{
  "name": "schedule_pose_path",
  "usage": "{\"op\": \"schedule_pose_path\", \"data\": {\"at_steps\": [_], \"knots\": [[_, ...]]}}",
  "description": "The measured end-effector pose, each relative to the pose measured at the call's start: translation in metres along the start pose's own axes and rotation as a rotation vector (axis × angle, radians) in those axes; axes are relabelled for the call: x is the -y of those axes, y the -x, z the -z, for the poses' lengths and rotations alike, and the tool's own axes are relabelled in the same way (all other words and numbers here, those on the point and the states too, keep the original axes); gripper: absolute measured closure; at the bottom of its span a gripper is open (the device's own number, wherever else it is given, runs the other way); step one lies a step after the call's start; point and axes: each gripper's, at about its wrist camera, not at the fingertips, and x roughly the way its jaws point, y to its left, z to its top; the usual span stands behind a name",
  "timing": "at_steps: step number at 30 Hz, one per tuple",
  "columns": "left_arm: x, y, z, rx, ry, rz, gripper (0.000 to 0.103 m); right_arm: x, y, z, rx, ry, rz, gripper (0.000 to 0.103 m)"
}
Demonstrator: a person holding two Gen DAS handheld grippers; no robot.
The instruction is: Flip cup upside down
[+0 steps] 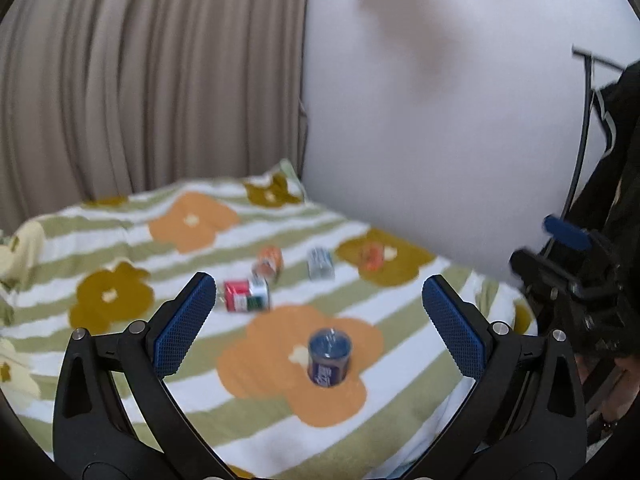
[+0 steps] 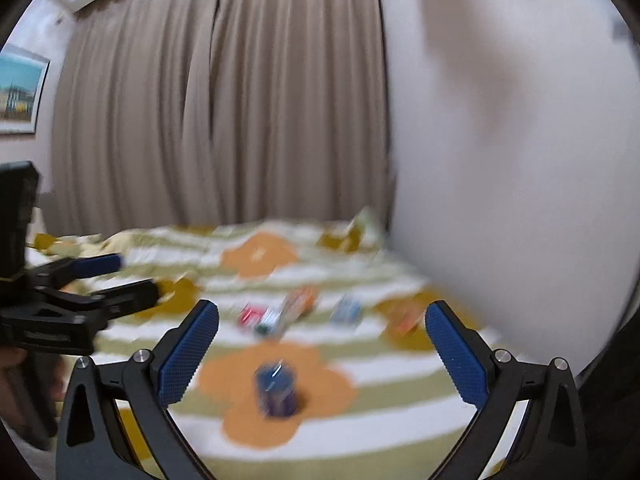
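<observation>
We hold both black, blue-padded grippers, left and right, spread empty above a small blue cup standing near the flowered striped blanket's front edge.

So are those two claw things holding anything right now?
No, nothing is held. The left hand-held gripper and the right hand-held gripper are both wide open above the bed, and the blue cup stands untouched on the blanket.

We look forward along each gripper's two blue-padded fingers, tilted down from above the striped, flower-printed bedspread toward the beige pleated curtain. Both wrist views share the small blue cylindrical cup, the bedspread and the curtain; each also catches the other gripper at its edge.
</observation>
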Motion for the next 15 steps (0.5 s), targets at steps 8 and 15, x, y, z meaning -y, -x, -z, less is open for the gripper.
{"op": "schedule_pose_path", "data": {"at_steps": [8, 15], "knots": [[-0.02, 0.038, 0.011, 0.107, 0.021, -0.062, 0.0, -0.004, 0.016, -0.006, 0.005, -0.022, 0.181, 0.0], [-0.029, 0.038, 0.012, 0.118, 0.039, -0.059, 0.0, -0.002, 0.014, -0.001, -0.05, -0.054, 0.201, 0.0]]}}
